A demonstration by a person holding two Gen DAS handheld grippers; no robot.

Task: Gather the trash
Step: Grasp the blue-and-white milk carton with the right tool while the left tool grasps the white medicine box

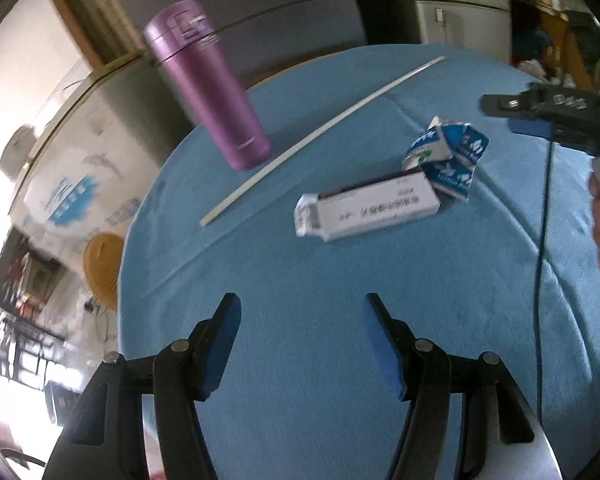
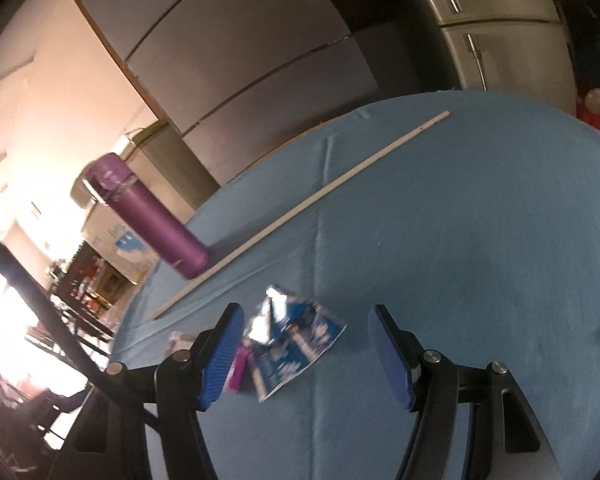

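Currently both jaws gape empty; right gripper [image 2: 306,354] near crumpled blue-white carton [image 2: 300,344] may nudge long white box [image 1: 370,206]; left gripper [image 1: 302,344] idle.

Left hand-held gripper [image 1: 302,342] – right hand-held gripper [image 2: 306,354] – jaws apart, empty

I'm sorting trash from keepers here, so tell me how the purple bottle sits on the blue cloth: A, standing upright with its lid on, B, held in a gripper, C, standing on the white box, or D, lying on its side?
A: the purple bottle stands upright on the blue cloth with its lid on, apart from the white box and clear of both grippers.
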